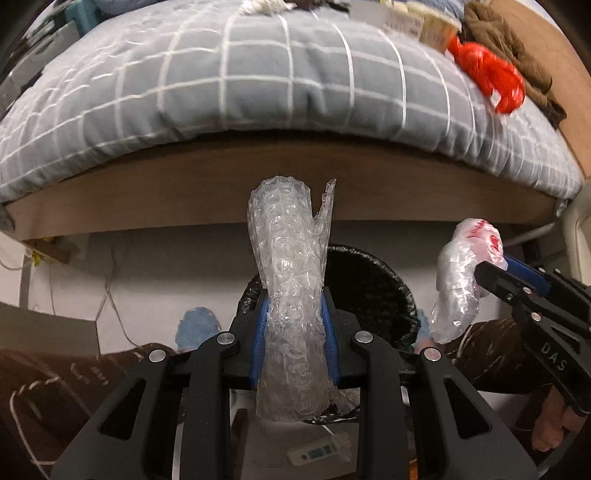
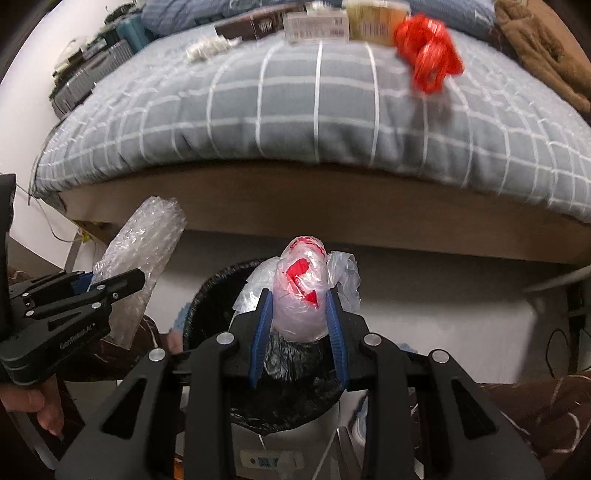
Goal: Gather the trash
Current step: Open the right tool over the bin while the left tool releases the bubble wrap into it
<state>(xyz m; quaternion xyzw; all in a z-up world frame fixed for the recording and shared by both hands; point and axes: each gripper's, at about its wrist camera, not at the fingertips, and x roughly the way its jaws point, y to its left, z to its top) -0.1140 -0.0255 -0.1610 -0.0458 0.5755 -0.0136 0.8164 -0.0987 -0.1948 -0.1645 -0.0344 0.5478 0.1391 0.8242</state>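
My left gripper (image 1: 294,299) is shut on a roll of clear bubble wrap (image 1: 291,280) that stands up between its blue pads. My right gripper (image 2: 300,295) is shut on a crumpled clear plastic bag with red print (image 2: 303,288). Both hang just above a bin lined with a black bag (image 1: 373,291), which the right wrist view shows under the bag (image 2: 218,299). The left wrist view catches the right gripper (image 1: 491,275) with its bag (image 1: 461,280) at the right. In the right wrist view the left gripper (image 2: 114,282) and its bubble wrap (image 2: 144,254) are at the left.
A bed with a grey checked cover (image 1: 258,81) and a wooden frame (image 1: 258,184) rises behind the bin. A red plastic bag (image 2: 428,55), boxes (image 2: 317,26) and a brown garment (image 2: 535,48) lie on it. A white remote (image 1: 317,452) lies on the floor near the bin.
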